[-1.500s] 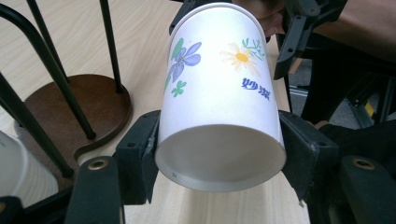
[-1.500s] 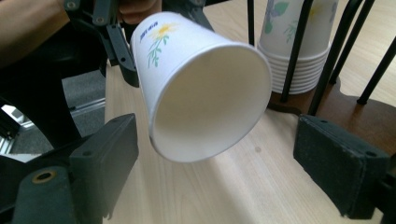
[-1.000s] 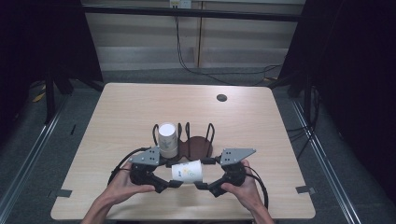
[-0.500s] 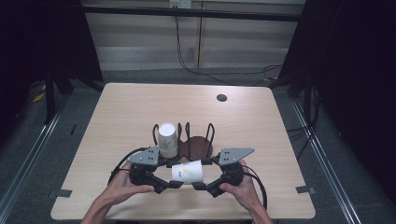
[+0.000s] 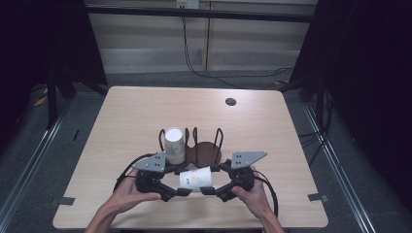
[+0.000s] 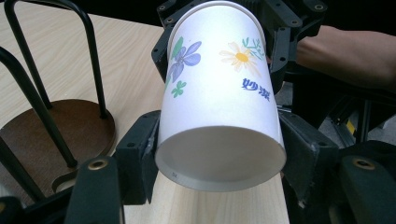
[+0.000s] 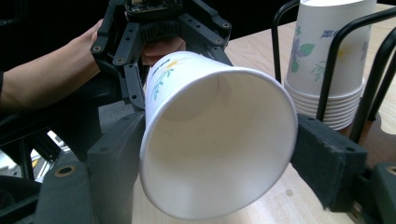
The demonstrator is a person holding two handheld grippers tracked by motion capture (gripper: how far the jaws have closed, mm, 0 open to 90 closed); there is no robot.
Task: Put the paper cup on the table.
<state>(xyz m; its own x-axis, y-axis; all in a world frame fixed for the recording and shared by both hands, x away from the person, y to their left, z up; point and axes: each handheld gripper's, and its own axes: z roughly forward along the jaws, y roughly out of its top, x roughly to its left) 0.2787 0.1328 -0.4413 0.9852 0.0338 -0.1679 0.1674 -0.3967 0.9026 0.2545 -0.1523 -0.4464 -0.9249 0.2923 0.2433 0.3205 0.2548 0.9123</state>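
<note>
Both claws, left claw (image 5: pixel 179 190) and right claw (image 5: pixel 208 190), still clamped on sideways paper cup (image 5: pixel 196 178), nothing moved

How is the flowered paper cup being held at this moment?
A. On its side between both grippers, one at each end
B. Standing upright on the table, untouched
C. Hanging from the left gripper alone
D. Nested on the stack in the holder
A: the paper cup lies sideways above the table, the left gripper clamping its base end and the right gripper its open rim end.

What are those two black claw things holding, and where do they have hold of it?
A flowered paper cup lying sideways between them: the left gripper clamps its closed bottom end, and the right gripper clamps its open rim end.
</note>
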